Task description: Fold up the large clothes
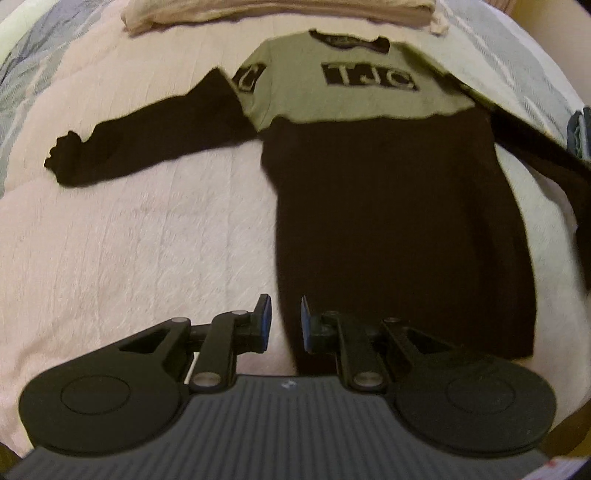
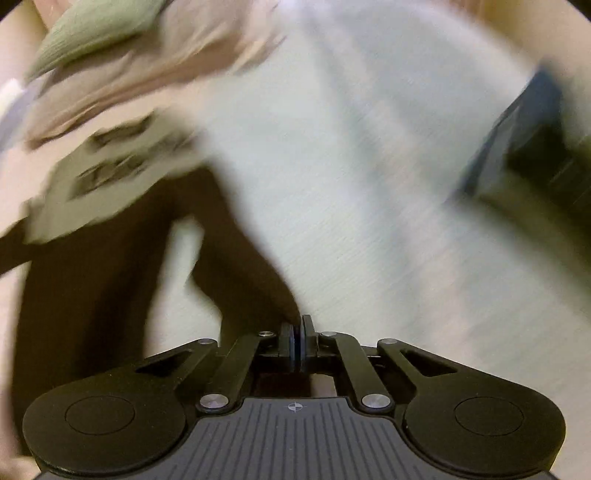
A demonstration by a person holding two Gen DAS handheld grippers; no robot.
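A long-sleeved sweater [image 1: 399,221] lies flat on the bed, black below and olive green across the chest with "TJC" lettering. Its left sleeve [image 1: 147,144] stretches out to the left. My left gripper [image 1: 285,321] hovers open over the sweater's lower left hem edge, nothing between its fingers. In the right wrist view, which is blurred by motion, my right gripper [image 2: 297,343] is shut on the end of the sweater's black right sleeve [image 2: 243,258]. That sleeve runs from the fingers up to the green chest panel [image 2: 110,184].
The bed has a pale pink cover [image 1: 129,258]. A folded beige blanket [image 1: 258,11] lies beyond the collar. A blue-grey patterned sheet [image 1: 517,66] runs along the right side. A dark blue-edged object [image 2: 524,140] sits blurred at the right.
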